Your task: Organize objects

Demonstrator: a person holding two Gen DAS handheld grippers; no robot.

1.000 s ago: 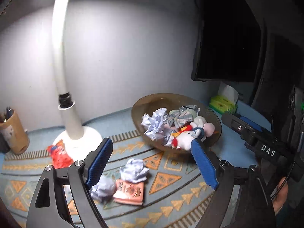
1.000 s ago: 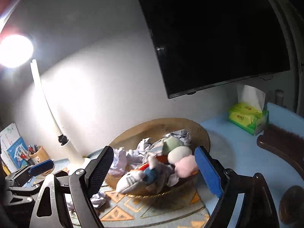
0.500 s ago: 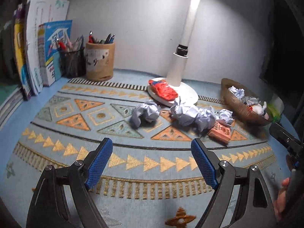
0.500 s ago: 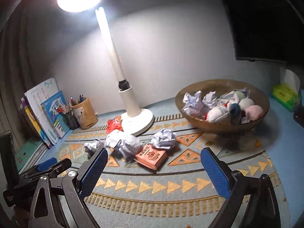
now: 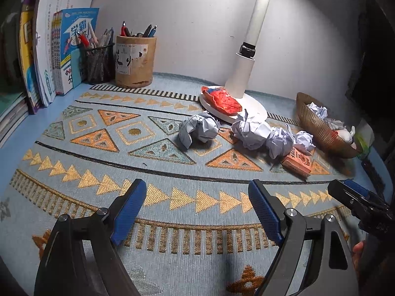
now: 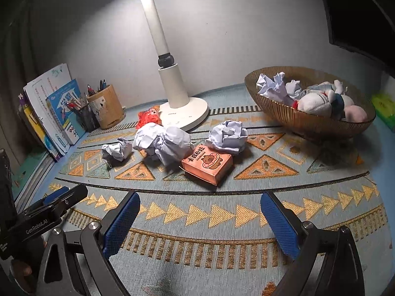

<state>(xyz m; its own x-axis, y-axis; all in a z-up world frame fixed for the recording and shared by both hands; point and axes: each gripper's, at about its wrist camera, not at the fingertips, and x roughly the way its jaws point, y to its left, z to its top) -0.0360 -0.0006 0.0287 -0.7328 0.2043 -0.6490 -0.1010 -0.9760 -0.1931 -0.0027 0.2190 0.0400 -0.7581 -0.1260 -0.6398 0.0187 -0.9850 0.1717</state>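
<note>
Several crumpled paper balls lie on the patterned mat beside an orange carton with a cartoon animal. A red snack packet rests on the lamp base. At the right a brown ribbed bowl holds more paper balls and a plush toy. My left gripper and right gripper hover over the mat's near part, both open with nothing between their blue pads. All these things lie farther back than the fingertips.
A white desk lamp stands at the back. A bamboo pen pot, a mesh pen cup and upright books fill the back left. A green tissue pack sits right of the bowl, a dark screen above.
Both views have swung down and away from the bowl and wall onto the mat. The right jaws stand a little wider than a second ago. Nothing was picked up.
</note>
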